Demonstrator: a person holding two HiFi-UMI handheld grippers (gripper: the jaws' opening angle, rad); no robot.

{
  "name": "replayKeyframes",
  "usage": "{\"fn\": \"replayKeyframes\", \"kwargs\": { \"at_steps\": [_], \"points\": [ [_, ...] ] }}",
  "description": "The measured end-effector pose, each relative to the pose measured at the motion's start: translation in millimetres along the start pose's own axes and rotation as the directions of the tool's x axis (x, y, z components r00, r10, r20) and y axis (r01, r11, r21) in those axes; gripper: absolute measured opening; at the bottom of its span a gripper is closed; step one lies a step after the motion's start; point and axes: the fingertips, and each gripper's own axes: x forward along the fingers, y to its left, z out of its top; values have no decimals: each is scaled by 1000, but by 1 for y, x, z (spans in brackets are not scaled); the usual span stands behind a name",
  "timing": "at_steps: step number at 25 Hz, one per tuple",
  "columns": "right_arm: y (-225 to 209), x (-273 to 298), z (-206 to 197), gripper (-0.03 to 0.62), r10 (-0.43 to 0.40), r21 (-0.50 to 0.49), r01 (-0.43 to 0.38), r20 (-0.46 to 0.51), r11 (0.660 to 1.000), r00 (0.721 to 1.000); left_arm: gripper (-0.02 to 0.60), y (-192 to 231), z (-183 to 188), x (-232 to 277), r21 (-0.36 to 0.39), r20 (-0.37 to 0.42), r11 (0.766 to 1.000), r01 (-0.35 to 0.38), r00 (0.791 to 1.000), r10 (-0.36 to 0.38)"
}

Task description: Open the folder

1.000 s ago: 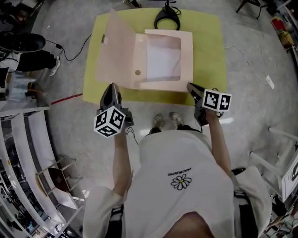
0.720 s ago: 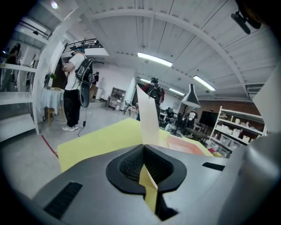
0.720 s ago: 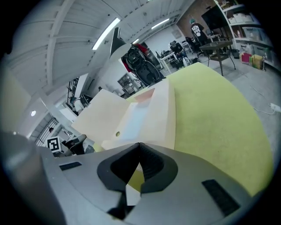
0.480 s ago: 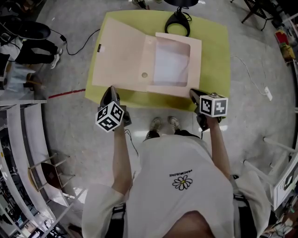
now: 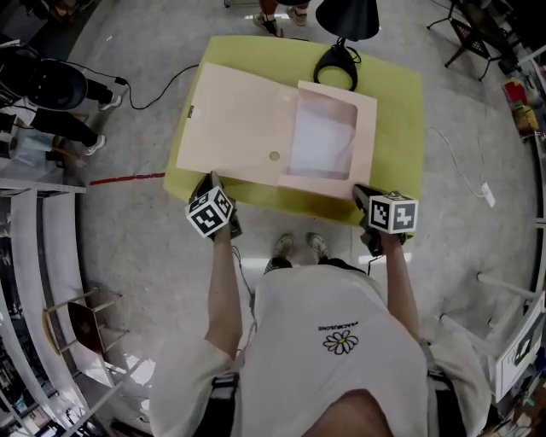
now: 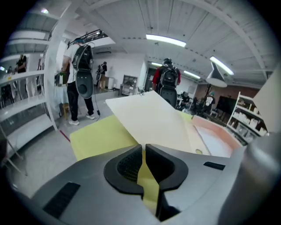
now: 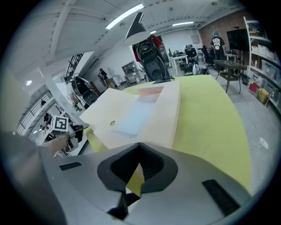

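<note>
The pale pink box folder (image 5: 328, 136) lies open on the yellow-green table (image 5: 401, 111). Its cover (image 5: 243, 128) is spread nearly flat to the left, and white paper shows in its tray. My left gripper (image 5: 209, 177) is at the cover's near left edge. Its jaws are opening by a thin slit, and in the left gripper view (image 6: 143, 147) only the table shows between them; the cover (image 6: 153, 118) lies just past the tips. My right gripper (image 5: 358, 189) is shut and empty at the folder's near right corner. In the right gripper view (image 7: 138, 145) the folder (image 7: 136, 116) lies ahead.
A black desk lamp (image 5: 341, 26) stands at the table's far edge behind the folder. Shelving (image 5: 34, 256) runs along the left. A white cable (image 5: 461, 145) lies on the floor at the right. People with backpacks (image 6: 81, 83) stand beyond the table.
The cover has swung from raised down to nearly flat on the left. My left gripper has sunk with it toward the table edge. The right gripper has stayed by the near right corner.
</note>
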Motion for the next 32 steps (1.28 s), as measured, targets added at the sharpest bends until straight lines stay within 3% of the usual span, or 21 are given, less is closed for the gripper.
{"fn": "replayKeyframes", "kwargs": {
  "at_steps": [3,5,7,10,12,17,20,22,24,26,28,30,32],
  "points": [
    [-2,-1,-1,6,-24,-16,24,-4,1000,1000,37,4,-11,11,71,-65,996,-55,996,59],
    [-3,-1,0,6,-37,-28,37,0,999,999,41,6,-18,16,92,-114,994,-62,991,72],
    [0,-1,0,6,-36,-39,36,4,999,999,37,9,-21,19,165,-165,984,-60,982,87],
    [3,-2,2,6,-34,-43,35,10,998,999,15,7,-27,22,360,-220,932,-49,966,136],
    [3,-2,3,6,-34,-37,35,17,999,999,14,5,-27,23,412,-223,910,-55,962,159],
    [0,-3,2,6,-37,-28,38,22,999,999,14,4,-27,24,424,-223,904,-52,962,160],
    [1,-4,1,6,-49,-23,49,13,999,999,14,5,-28,23,394,-272,919,-30,951,148],
    [3,-6,1,6,-78,-60,77,-10,995,997,14,3,-21,18,365,-291,930,-26,946,140],
    [4,-13,7,6,-116,-128,114,-7,985,993,14,-2,-6,8,344,-259,939,-29,958,125],
    [6,-26,19,6,-132,-172,134,26,976,991,14,-18,15,-11,305,-217,952,10,974,59],
    [9,-42,37,6,-128,-192,141,76,971,989,14,-45,37,-39,247,-178,963,108,982,-65],
    [13,-58,58,6,-120,-207,146,137,967,983,14,-76,64,-68,226,-111,954,196,978,-175],
    [18,-77,81,6,-116,-224,162,206,961,972,14,-103,97,-94,259,2,938,229,971,-238]
  ]
}}
